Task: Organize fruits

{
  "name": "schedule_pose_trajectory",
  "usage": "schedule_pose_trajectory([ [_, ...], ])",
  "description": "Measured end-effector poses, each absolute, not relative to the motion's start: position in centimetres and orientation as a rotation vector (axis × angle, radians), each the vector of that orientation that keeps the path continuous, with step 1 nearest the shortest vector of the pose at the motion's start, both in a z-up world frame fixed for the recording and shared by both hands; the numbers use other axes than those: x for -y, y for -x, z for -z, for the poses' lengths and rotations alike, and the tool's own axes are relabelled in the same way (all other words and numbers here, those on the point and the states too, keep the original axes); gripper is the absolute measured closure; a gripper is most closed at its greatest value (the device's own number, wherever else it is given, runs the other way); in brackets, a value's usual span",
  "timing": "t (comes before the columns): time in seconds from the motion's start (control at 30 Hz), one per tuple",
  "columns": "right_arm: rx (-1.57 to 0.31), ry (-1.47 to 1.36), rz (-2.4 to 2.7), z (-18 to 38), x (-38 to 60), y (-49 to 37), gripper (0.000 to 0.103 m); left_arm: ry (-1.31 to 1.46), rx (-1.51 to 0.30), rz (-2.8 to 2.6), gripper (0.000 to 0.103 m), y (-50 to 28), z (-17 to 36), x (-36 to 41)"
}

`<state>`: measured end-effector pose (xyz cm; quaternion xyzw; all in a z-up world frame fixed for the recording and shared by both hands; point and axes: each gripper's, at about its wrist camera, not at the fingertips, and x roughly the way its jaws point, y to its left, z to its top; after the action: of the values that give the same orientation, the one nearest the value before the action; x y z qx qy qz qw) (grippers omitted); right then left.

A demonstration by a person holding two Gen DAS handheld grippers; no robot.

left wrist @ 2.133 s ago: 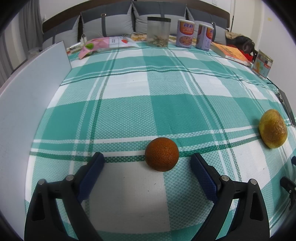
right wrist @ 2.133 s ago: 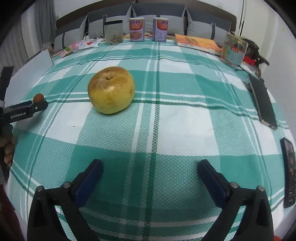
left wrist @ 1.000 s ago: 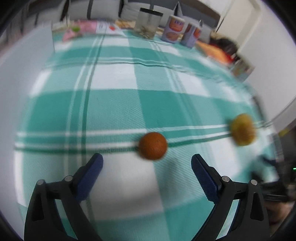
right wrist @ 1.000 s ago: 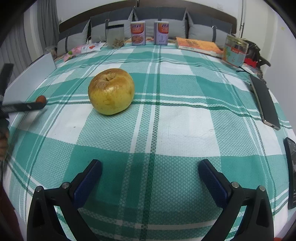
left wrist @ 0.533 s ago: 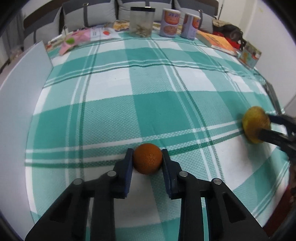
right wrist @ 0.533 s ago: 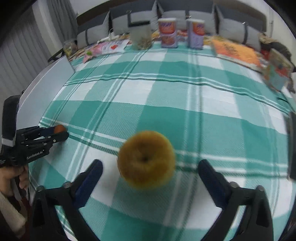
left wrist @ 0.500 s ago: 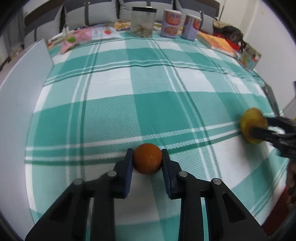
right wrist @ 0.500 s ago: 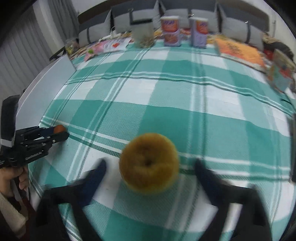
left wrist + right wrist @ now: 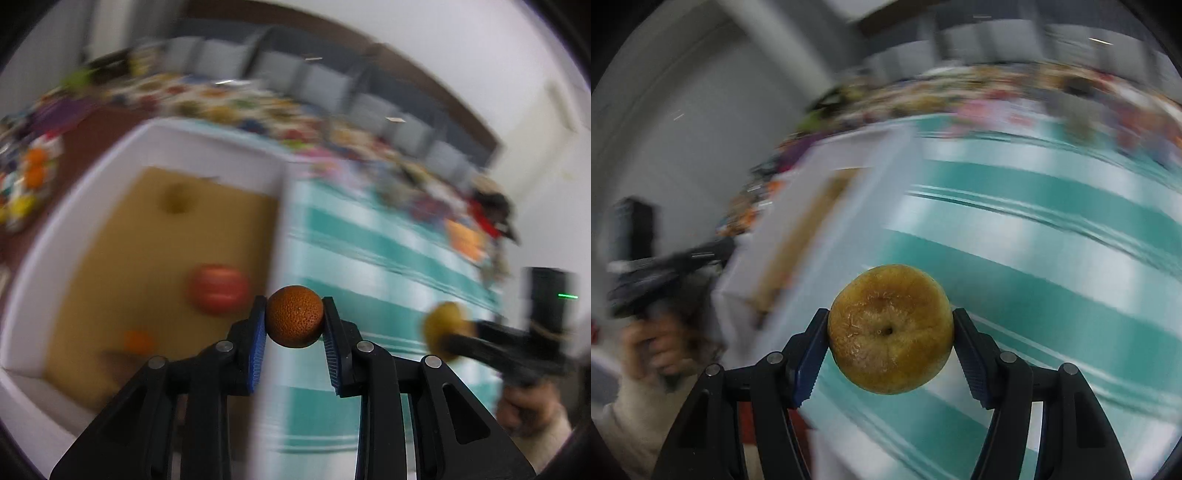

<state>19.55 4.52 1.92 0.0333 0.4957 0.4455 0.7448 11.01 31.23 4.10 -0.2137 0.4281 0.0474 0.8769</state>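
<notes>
A: What does the left gripper (image 9: 294, 323) hold?
B: Its fingers clamp the orange (image 9: 294, 316), mid-frame, above the white box (image 9: 207, 147) edge.
A: The right gripper (image 9: 890, 336)?
B: It grips the yellow fruit (image 9: 890, 328), lower centre, over the green checked cloth (image 9: 1052, 258).

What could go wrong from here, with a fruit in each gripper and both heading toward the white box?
1. The left gripper pinches the small orange only at its sides; a jolt against the white box wall might pop it out.
2. The right gripper holds the wrinkled yellow apple near its fingertips; it may slip.
3. Fruit already lies in the box; a drop could hit the red one.
</notes>
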Motion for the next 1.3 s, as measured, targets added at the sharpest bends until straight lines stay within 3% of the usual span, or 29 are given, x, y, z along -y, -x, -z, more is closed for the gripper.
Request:
schedule_pose_trajectory([
  [0.13,-1.105,0.082,-1.113,-2.0,-16.4,-17.1,0.038,0.473,-0.999,-0.244,0.075,-12.7,1.2,-37.8],
  [0.3,-1.18,0.354,-1.096,2.6,-27.4,-15.5,0.038,0.488,-1.128,-0.326,0.072,-14.1,6.2,-41.6],
  [0.43,-1.191,0.448,-0.995,5.8,-30.3,-15.8,0.036,0.455,-1.155,-0.389,0.033,-13.6,7.1,-42.3],
  [0.53,-1.181,0.385,-0.988,5.4,-29.9,-16.3,0.03,0.393,-1.106,-0.404,0.03,-12.6,5.4,-41.8],
  [0.67,-1.092,0.377,-0.939,1.6,-27.5,-16.5,0.006,0.266,-0.978,-0.439,0.016,-10.0,1.8,-40.6],
  [0.7,-1.065,0.393,-0.909,0.9,-27.3,-16.5,0.0,0.218,-0.93,-0.463,0.015,-9.0,0.3,-39.4],
  [0.87,-0.969,0.435,-0.806,-3.2,-22.9,-14.3,0.0,0.249,-0.814,-0.487,0.012,-5.2,-3.5,-36.3],
  [1.07,-0.904,0.419,-0.708,-5.7,-20.0,-11.0,0.0,0.533,-0.844,-0.474,0.012,-0.8,-2.9,-37.7],
  [1.3,-0.896,0.439,-0.683,-6.5,-21.6,-8.5,0.0,0.394,-0.914,-0.647,0.012,1.6,-2.7,-37.1],
])
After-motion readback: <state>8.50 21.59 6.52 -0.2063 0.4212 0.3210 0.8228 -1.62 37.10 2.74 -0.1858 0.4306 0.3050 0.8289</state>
